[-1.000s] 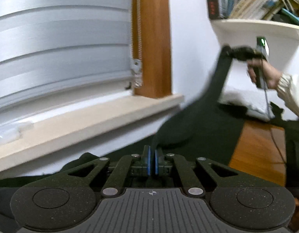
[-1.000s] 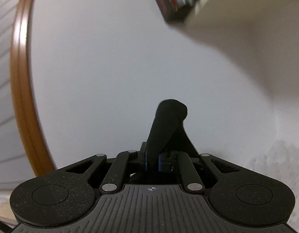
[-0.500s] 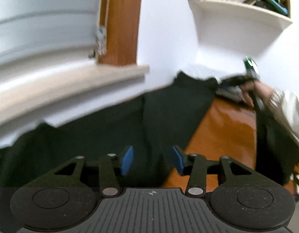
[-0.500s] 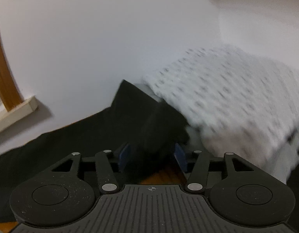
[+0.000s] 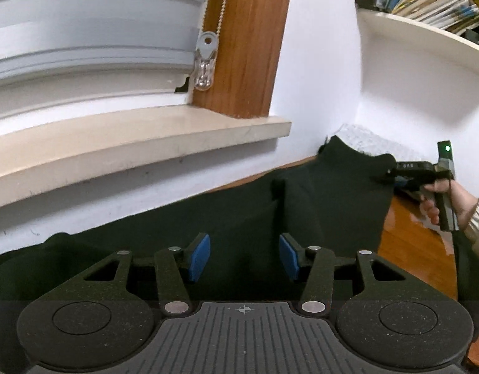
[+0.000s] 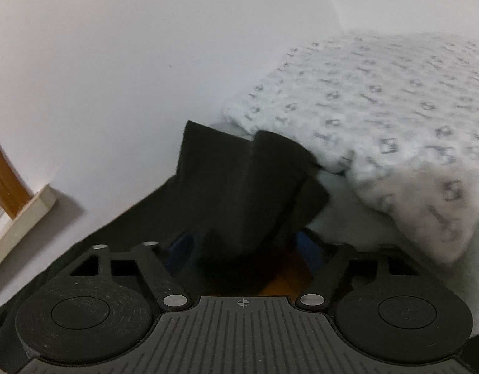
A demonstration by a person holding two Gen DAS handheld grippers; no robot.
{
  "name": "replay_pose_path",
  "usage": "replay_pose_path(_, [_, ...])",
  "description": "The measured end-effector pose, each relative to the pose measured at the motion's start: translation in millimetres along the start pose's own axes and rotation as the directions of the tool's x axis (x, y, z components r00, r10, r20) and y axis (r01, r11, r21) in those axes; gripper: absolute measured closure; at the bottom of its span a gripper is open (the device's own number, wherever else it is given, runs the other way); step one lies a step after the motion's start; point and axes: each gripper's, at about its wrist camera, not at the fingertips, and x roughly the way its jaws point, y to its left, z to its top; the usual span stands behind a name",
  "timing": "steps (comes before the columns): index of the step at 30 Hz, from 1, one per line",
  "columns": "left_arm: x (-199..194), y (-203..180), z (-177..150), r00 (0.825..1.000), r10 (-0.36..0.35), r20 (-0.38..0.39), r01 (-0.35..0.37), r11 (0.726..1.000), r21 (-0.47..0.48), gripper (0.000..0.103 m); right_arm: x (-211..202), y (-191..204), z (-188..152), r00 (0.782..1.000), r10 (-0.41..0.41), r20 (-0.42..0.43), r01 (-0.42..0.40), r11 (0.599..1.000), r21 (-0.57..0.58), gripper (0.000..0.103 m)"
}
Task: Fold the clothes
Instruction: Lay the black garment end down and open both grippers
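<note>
Fingers (image 5: 199, 257) of the left gripper (image 5: 244, 260) stand apart with only dark cloth beneath them, pressing on nothing. The right gripper (image 6: 244, 249) has just been opening; a fold of the dark green soft fabric garment (image 5: 317, 193) stands between its pads, released. That garment lies spread along the glossy brown wooden counter (image 5: 410, 243), its far end bunched against the white patterned fleece blanket (image 6: 379, 109). Best to draw both grippers back cleanly, then flatten that raised corner before the next fold.
</note>
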Motion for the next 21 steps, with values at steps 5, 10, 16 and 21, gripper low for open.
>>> replay_pose_path(5, [4.9, 9.3, -7.6, 1.0, -0.006, -0.011, 0.006, 1.0, -0.02, 0.05, 0.6, 16.8, -6.6, 1.0, 0.006, -0.008, -0.006, 0.999, -0.043, 0.058])
replay_pose_path(10, [15.0, 21.0, -18.1, 0.999, -0.025, -0.026, 0.023, 0.997, -0.075, 0.05, 2.4, 1.5, -6.7, 0.999, 0.014, 0.029, -0.015, 0.999, 0.046, 0.058])
replay_pose_path(16, [9.9, 18.1, -19.2, 1.0, -0.03, -0.004, 0.029, 0.998, -0.064, 0.05, -4.3, 22.8, -1.7, 0.992, 0.103, 0.071, -0.099, 0.993, -0.057, 0.09])
replay_pose_path(21, [0.7, 7.6, -8.7, 0.999, -0.026, 0.024, 0.028, 0.998, -0.057, 0.05, -39.2, 71.0, 28.6, 0.97, 0.087, 0.228, -0.011, 0.95, -0.313, 0.091])
